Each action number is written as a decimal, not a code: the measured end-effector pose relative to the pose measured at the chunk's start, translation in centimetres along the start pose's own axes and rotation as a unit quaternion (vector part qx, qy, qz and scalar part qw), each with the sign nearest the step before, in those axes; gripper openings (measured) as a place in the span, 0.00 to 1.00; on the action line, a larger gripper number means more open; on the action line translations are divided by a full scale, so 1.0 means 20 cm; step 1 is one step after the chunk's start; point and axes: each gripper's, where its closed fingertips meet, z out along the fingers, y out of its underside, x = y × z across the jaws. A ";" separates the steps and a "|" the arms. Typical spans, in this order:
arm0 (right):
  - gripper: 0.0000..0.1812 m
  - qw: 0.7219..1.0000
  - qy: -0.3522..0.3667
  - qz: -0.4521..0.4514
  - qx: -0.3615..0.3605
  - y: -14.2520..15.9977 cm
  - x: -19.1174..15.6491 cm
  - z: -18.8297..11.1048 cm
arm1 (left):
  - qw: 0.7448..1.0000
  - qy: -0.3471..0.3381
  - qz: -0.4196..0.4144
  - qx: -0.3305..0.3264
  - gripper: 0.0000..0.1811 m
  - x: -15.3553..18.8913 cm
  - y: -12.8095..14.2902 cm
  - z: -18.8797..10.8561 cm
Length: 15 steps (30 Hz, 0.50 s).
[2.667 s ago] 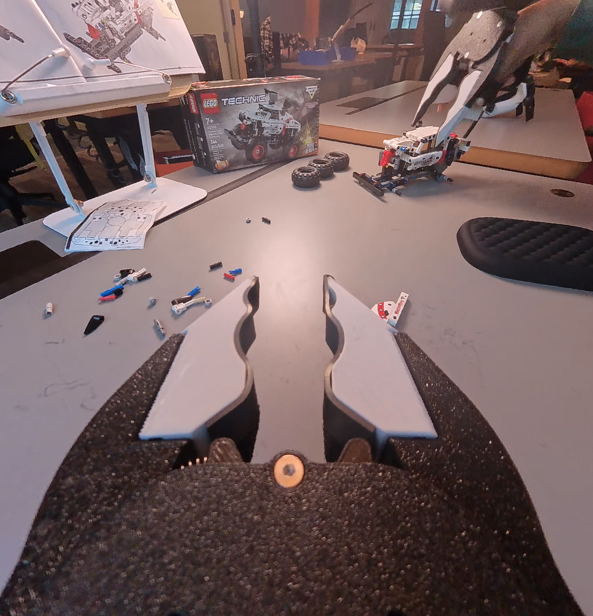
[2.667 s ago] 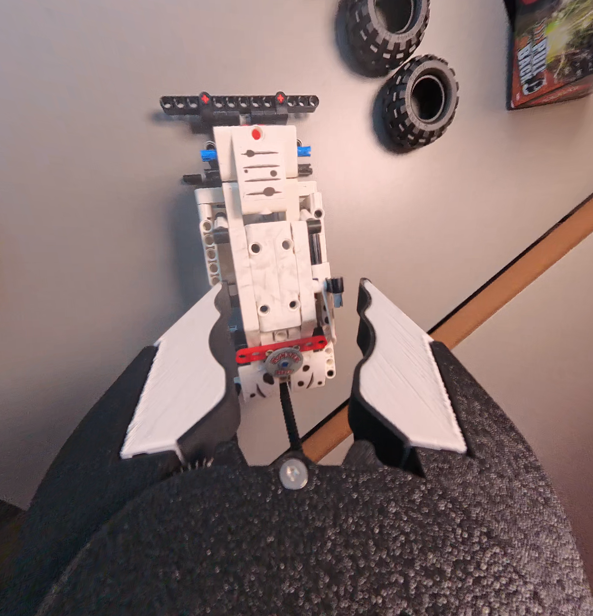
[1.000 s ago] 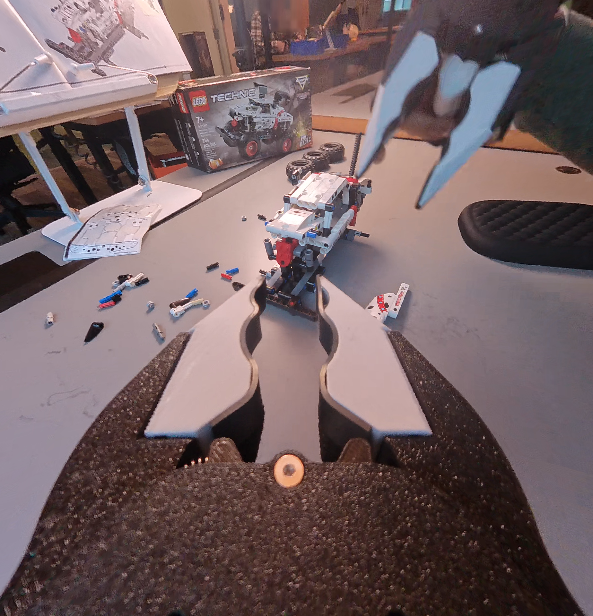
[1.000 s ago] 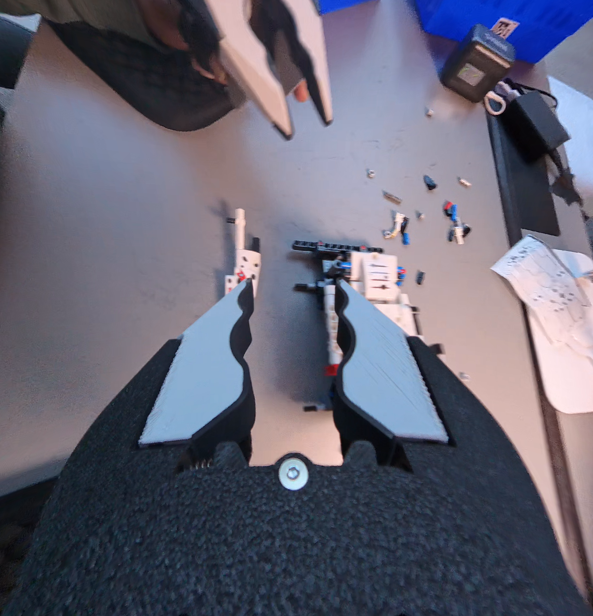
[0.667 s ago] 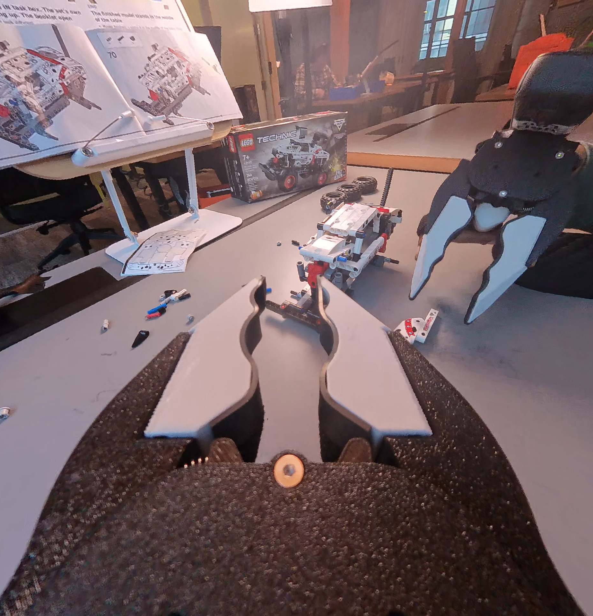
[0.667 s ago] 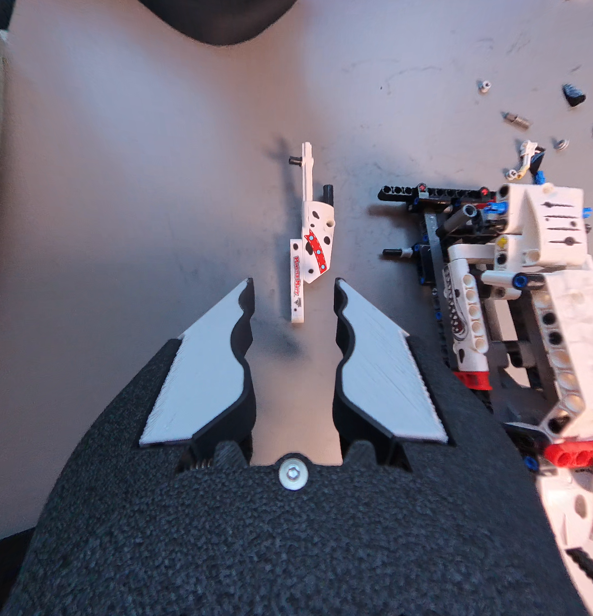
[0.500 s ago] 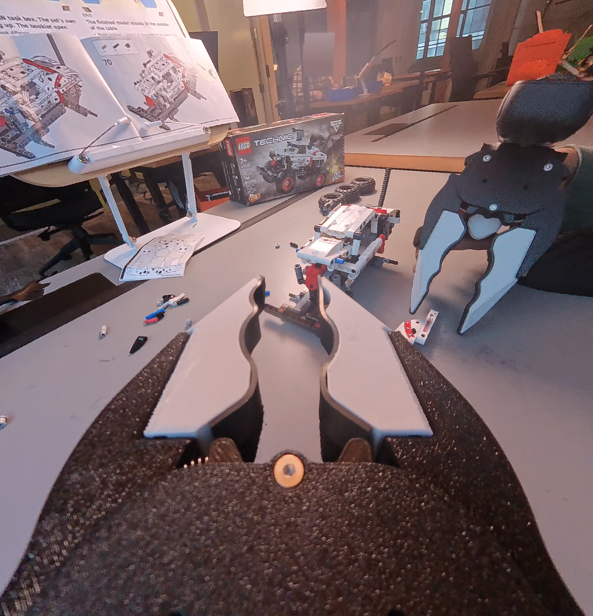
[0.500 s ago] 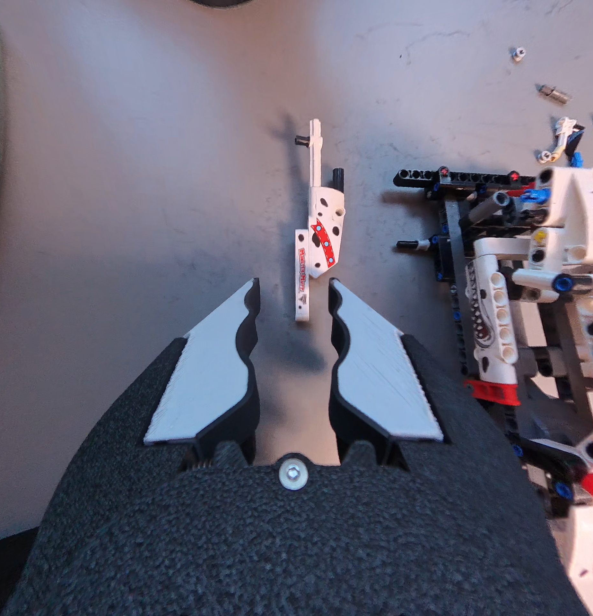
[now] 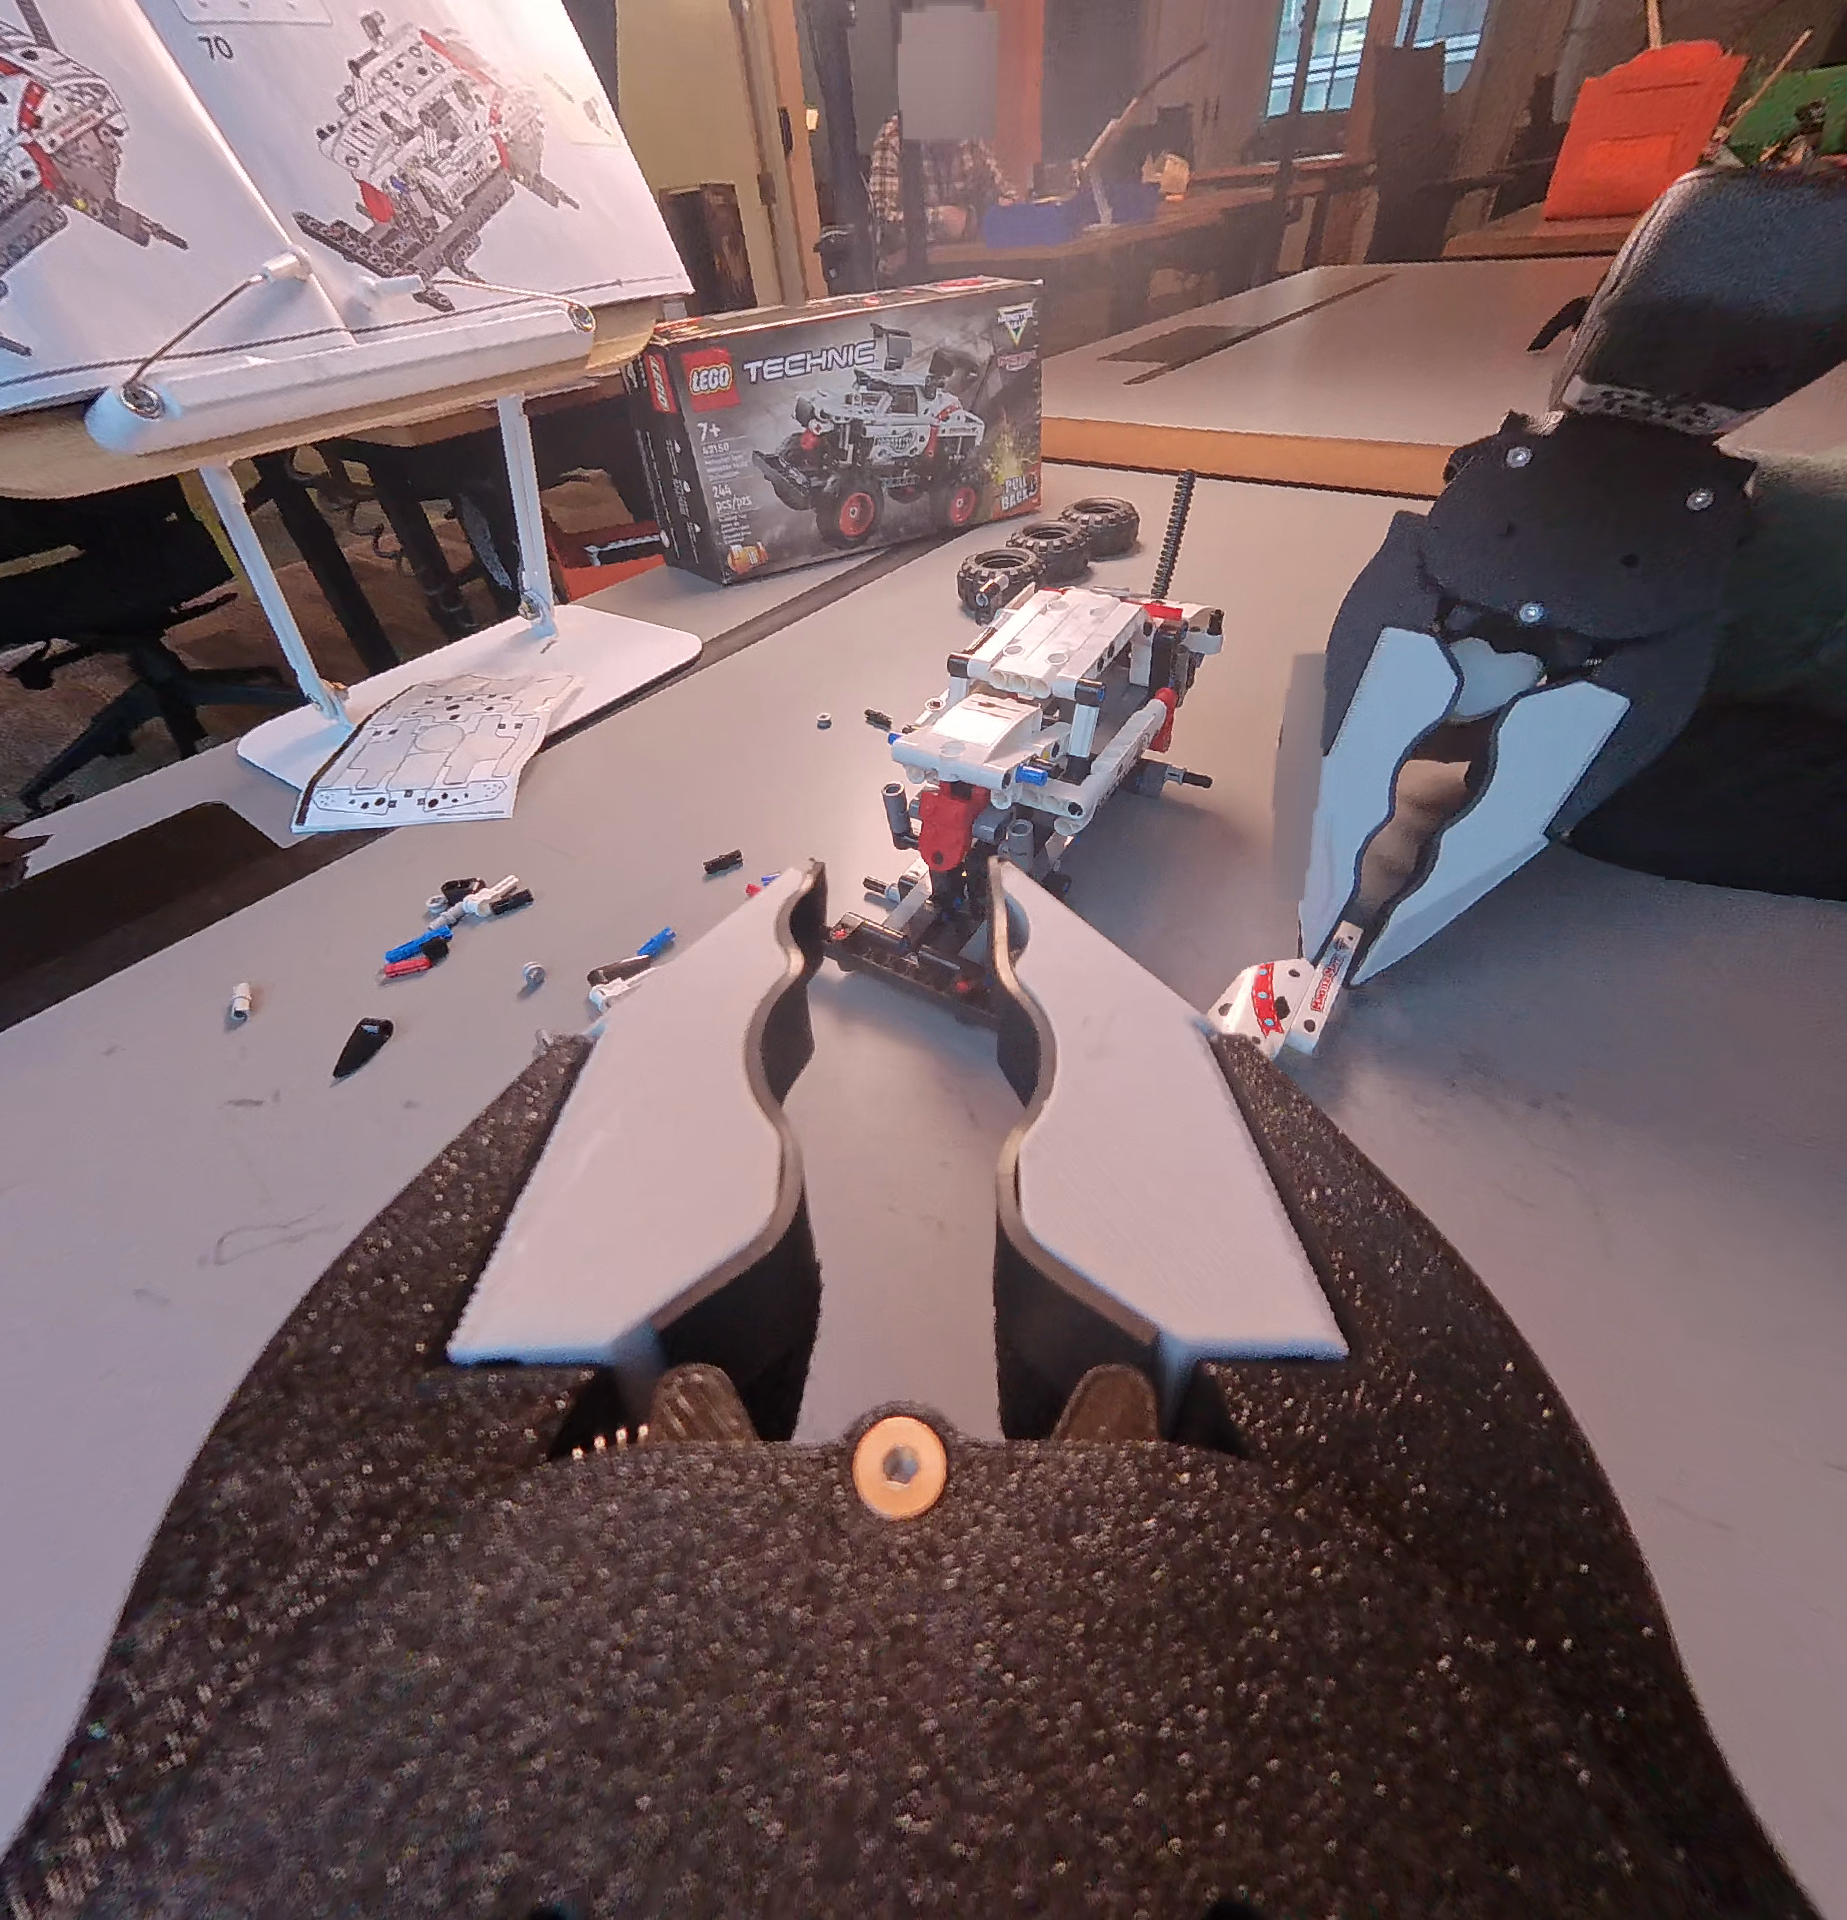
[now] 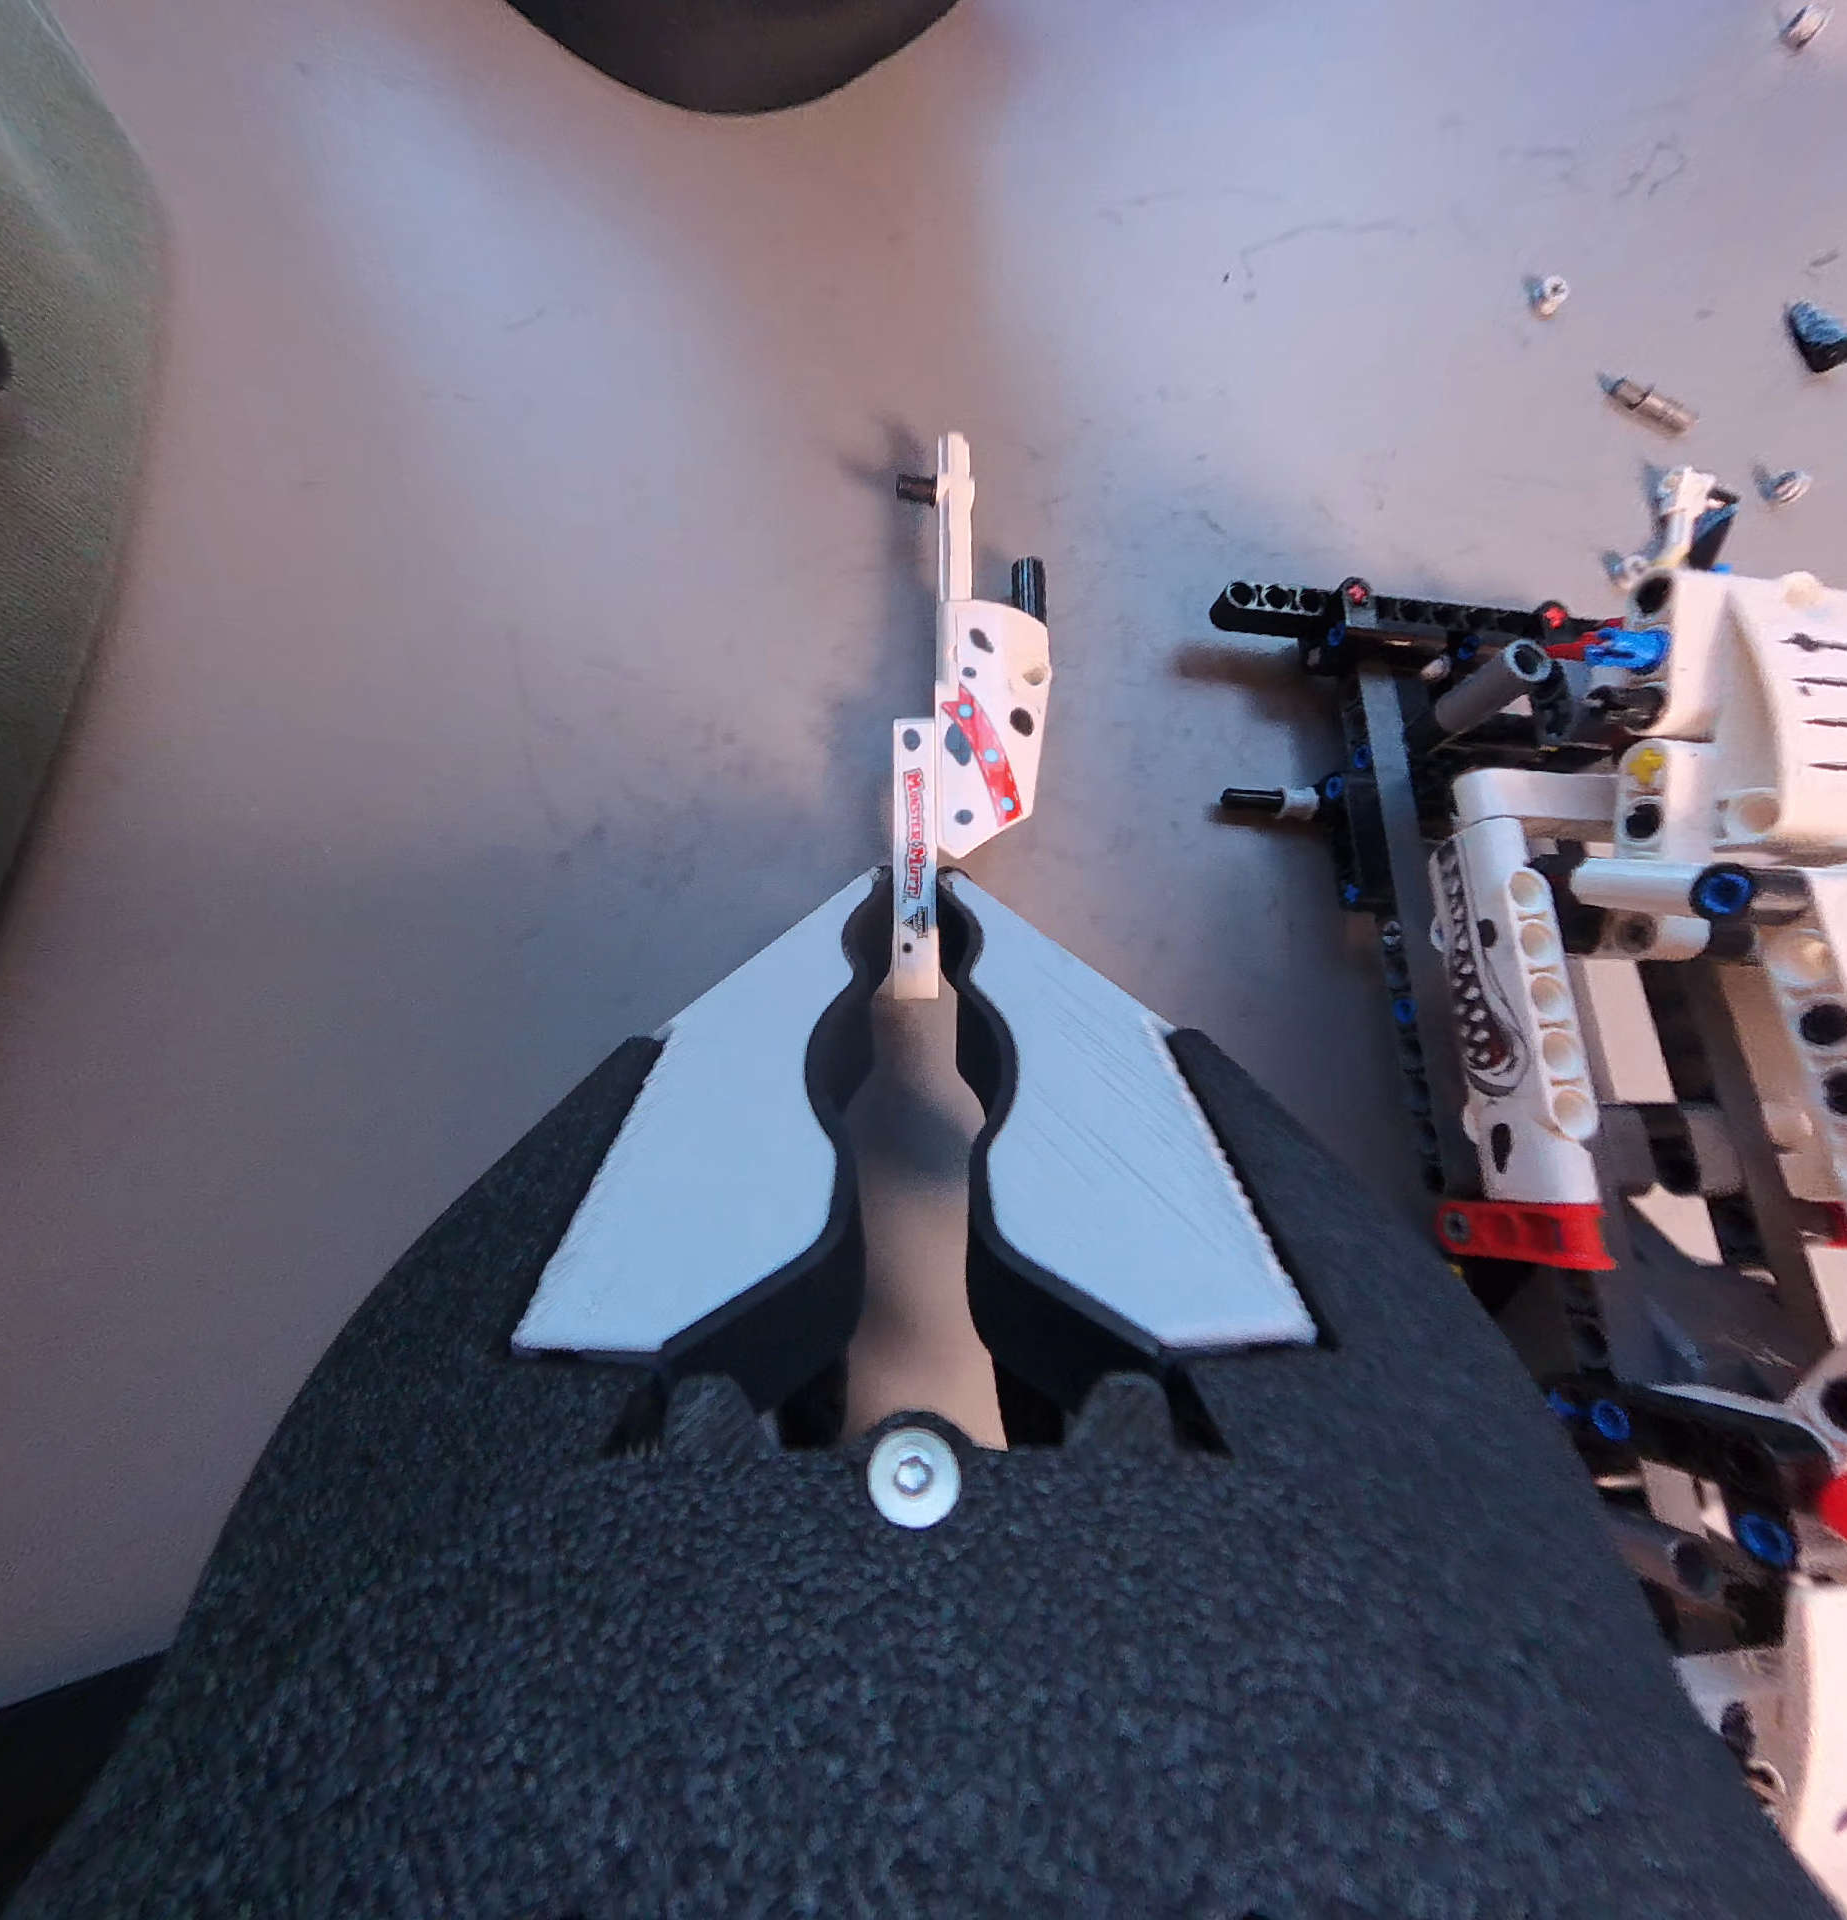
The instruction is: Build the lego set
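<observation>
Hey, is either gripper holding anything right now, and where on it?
The right gripper is shut on the white spotted side panel, pinching the near end of its narrow white strip. The panel is at the table. The left gripper is open, empty.

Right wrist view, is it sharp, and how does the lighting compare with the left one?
Right wrist view: the white side panel between the closed jaws is crisp with a soft shadow beside it, while the truck chassis blurs toward the frame's right edge. Left wrist view: warm light, sharp tabletop, fisheye bending at the edges.

Low forward; overhead downward; shared truck.
</observation>
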 end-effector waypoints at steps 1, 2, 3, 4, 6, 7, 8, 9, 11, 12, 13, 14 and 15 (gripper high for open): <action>0.04 1.000 0.004 -0.001 0.013 -0.01 0.01 -0.01 | 1.000 0.001 -0.001 -0.001 0.17 0.00 0.00 0.00; 0.04 1.000 0.010 -0.001 0.023 -0.02 0.02 -0.02 | 1.000 0.002 -0.002 -0.001 0.17 0.00 0.00 0.00; 0.04 0.999 0.015 0.000 0.029 -0.02 0.03 -0.03 | 1.000 0.003 -0.003 -0.002 0.17 0.00 0.00 0.00; 0.04 0.999 0.023 0.001 0.032 -0.02 0.05 -0.04 | 1.000 0.004 -0.004 -0.003 0.17 0.00 0.01 0.00; 0.04 0.998 0.038 -0.003 0.043 -0.02 0.08 -0.06 | 1.000 0.007 -0.006 -0.004 0.17 0.00 0.01 0.00; 0.04 0.998 0.043 -0.004 0.051 -0.02 0.09 -0.07 | 1.000 0.008 -0.007 -0.006 0.17 0.00 0.01 0.01; 0.04 0.997 0.049 -0.005 0.060 -0.03 0.10 -0.09 | 1.000 0.009 -0.007 -0.007 0.17 0.00 0.01 0.01; 0.04 0.996 0.056 -0.006 0.070 -0.04 0.12 -0.10 | 1.000 0.011 -0.008 -0.008 0.17 0.01 0.01 0.01; 0.04 0.993 0.074 -0.010 0.093 -0.06 0.15 -0.13 | 1.000 0.015 -0.010 -0.010 0.17 0.01 0.02 0.01; 0.04 0.991 0.083 -0.012 0.105 -0.08 0.16 -0.15 | 1.000 0.016 -0.010 -0.011 0.17 0.01 0.02 0.01; 0.04 0.989 0.092 -0.013 0.117 -0.09 0.18 -0.17 | 1.000 0.018 -0.012 -0.011 0.18 0.01 0.02 0.01; 0.04 0.987 0.100 -0.014 0.128 -0.10 0.19 -0.19 | 1.000 0.020 -0.014 -0.010 0.18 0.01 0.02 0.01; 0.04 0.984 0.110 -0.015 0.138 -0.11 0.21 -0.21 | 1.000 0.021 -0.017 -0.009 0.18 0.01 0.02 0.01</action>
